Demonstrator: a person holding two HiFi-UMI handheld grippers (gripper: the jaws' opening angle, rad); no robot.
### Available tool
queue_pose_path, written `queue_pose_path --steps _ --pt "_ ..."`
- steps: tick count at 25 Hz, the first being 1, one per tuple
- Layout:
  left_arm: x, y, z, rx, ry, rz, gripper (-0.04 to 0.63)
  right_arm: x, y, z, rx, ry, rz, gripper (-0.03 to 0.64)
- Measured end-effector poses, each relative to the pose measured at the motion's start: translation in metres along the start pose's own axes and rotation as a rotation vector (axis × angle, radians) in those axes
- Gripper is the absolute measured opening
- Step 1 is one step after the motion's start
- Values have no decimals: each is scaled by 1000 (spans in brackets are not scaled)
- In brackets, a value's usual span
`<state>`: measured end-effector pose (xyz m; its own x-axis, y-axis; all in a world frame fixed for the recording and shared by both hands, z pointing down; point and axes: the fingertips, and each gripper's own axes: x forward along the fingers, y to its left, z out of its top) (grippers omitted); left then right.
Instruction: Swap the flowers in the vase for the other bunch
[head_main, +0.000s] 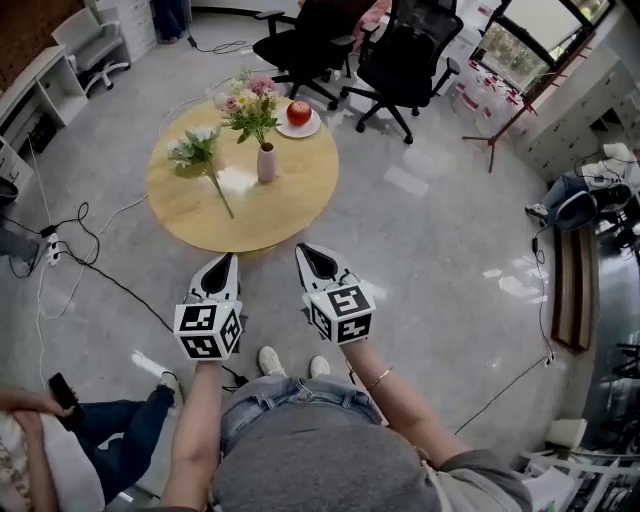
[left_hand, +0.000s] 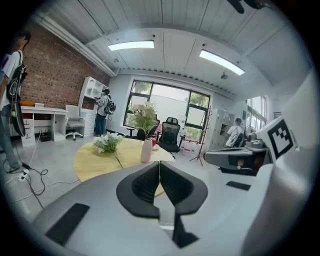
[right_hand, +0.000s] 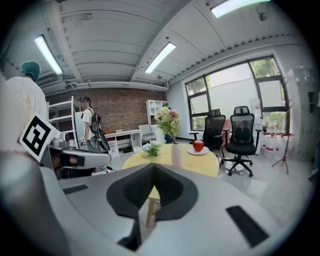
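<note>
Apple (head_main: 299, 112) on plate (head_main: 300, 131) at the table's (head_main: 200, 215) far edge, office chairs (head_main: 405, 60) beyond; left gripper (head_main: 229, 260), right gripper (head_main: 303, 250) (both closed, empty) before its near edge.

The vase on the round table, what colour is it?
The vase is pale pink; the head view shows it best.
</note>
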<state>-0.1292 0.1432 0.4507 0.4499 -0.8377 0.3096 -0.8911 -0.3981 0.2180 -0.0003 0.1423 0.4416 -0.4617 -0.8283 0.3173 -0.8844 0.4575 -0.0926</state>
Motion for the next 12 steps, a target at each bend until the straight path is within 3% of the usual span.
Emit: queue_pose_path --steps 12 --pt "-6 19 4 -19 -8 -26 18 9 8 4 21 -31 -42 11"
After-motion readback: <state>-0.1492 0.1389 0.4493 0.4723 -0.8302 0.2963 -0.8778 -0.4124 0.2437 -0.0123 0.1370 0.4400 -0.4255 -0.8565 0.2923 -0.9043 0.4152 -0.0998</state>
